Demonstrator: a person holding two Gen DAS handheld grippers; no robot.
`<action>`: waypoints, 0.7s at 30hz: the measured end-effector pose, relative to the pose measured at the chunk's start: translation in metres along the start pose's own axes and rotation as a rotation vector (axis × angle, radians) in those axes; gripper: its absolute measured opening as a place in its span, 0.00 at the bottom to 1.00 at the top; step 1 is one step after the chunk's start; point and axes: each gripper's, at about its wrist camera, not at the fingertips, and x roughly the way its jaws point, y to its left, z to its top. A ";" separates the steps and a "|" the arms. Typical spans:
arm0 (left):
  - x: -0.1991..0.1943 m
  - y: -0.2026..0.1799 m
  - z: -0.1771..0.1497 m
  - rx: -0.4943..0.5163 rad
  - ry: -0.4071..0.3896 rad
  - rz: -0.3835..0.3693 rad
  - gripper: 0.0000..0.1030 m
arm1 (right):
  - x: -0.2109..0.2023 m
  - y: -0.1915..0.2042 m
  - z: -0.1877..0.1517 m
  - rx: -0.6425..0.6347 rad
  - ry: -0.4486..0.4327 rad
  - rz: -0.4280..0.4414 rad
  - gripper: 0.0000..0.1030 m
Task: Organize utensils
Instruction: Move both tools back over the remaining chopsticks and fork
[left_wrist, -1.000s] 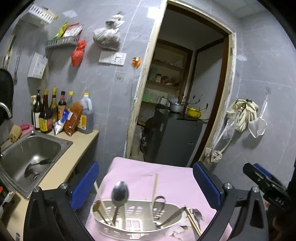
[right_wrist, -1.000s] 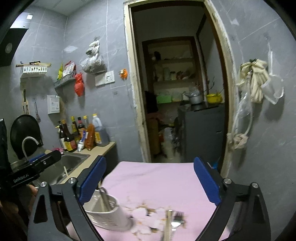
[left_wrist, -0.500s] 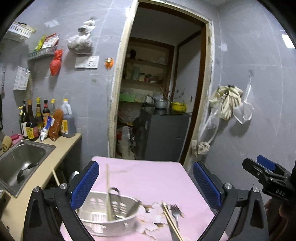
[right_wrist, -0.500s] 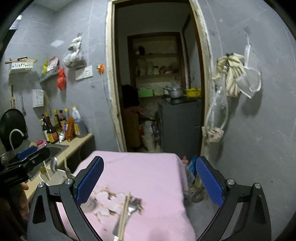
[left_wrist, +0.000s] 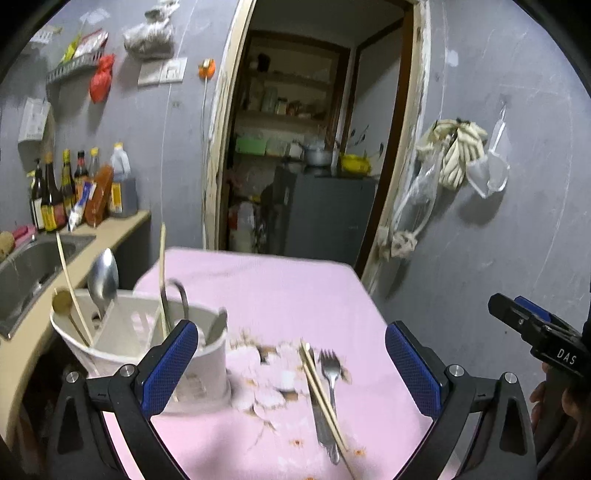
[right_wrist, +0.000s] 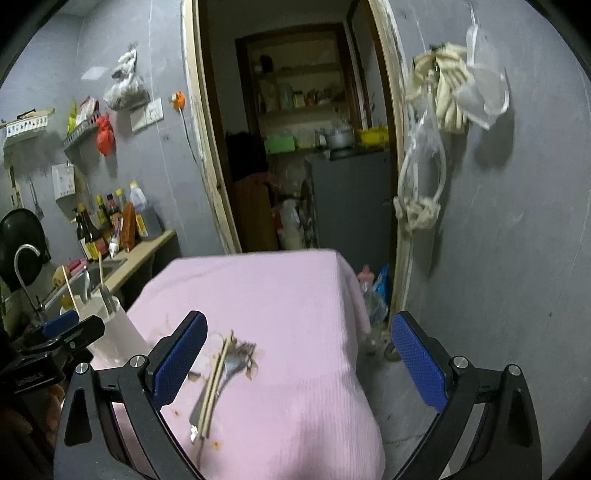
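Observation:
A white utensil holder (left_wrist: 122, 343) stands at the left of the pink-covered table (left_wrist: 280, 288). It holds a spoon (left_wrist: 103, 277), chopsticks and other utensils. A fork (left_wrist: 330, 365), a knife and a pair of chopsticks (left_wrist: 321, 391) lie loose on the cloth to its right. My left gripper (left_wrist: 295, 365) is open and empty above the cloth beside the holder. My right gripper (right_wrist: 295, 362) is open and empty, above the table's right part, with the fork (right_wrist: 236, 363) and chopsticks (right_wrist: 216, 380) by its left finger. The holder shows at the left in the right wrist view (right_wrist: 114, 332).
A counter with a steel sink (left_wrist: 26, 266) and sauce bottles (left_wrist: 66, 188) runs along the left wall. An open doorway (left_wrist: 314, 147) lies beyond the table. Cloths and a bag (left_wrist: 454, 151) hang on the right wall. The table's right edge (right_wrist: 354, 317) drops to the floor.
Both cameras have swung and dropped closer to the table. The holder now sits larger at the left, and the loose fork and chopsticks lie nearer both grippers. Both stay open.

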 end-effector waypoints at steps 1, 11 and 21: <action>0.004 0.000 -0.005 -0.007 0.016 0.003 0.99 | 0.005 -0.002 -0.006 0.006 0.016 0.005 0.95; 0.044 0.001 -0.048 -0.039 0.186 -0.057 0.99 | 0.053 -0.013 -0.058 0.028 0.131 0.092 0.95; 0.092 -0.007 -0.063 -0.033 0.321 -0.081 0.86 | 0.108 -0.010 -0.084 0.028 0.243 0.182 0.74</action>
